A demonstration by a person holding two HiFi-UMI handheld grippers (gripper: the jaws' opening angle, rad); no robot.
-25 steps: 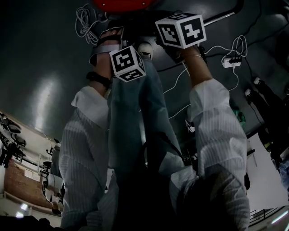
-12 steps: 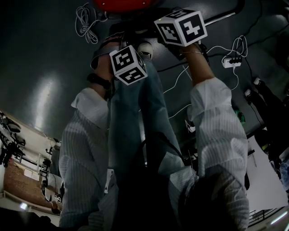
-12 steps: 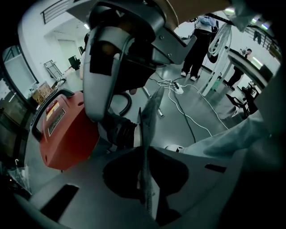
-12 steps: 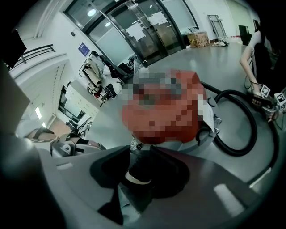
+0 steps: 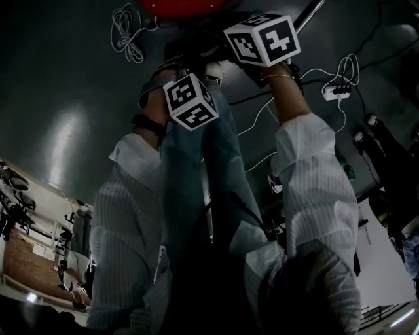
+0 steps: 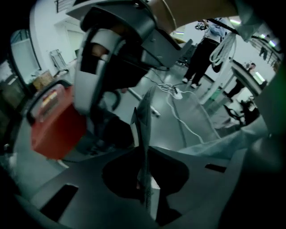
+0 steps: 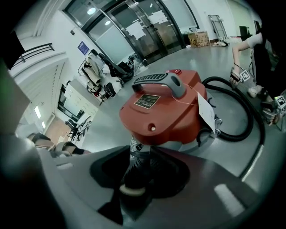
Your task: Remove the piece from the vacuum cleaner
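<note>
The red vacuum cleaner (image 7: pixel 165 107) stands on the grey floor, with a grey handle and a white tag (image 7: pixel 206 114); it also shows at the top of the head view (image 5: pixel 177 6). My right gripper (image 7: pixel 138 154) is shut on a black ribbed piece (image 7: pixel 134 172) with a cream end, right in front of the cleaner's base. My left gripper (image 6: pixel 144 150) has a thin grey strip (image 6: pixel 145 112) edge-on between its jaws, which are opening slightly while the pads still touch it. The red cleaner (image 6: pixel 53 120) lies to its left. Both marker cubes (image 5: pixel 190 101) hang over my legs.
A black hose (image 7: pixel 241 112) loops to the cleaner's right. White cables (image 5: pixel 124 33) and a power strip (image 5: pixel 334 89) lie on the floor. A metal tube (image 5: pixel 309 14) runs off at the top right. A person (image 6: pixel 201 49) stands farther off.
The left marker cube has shifted a little right and down and tilted. The metal tube at the top right has swung steeper. The right cube has barely moved.
</note>
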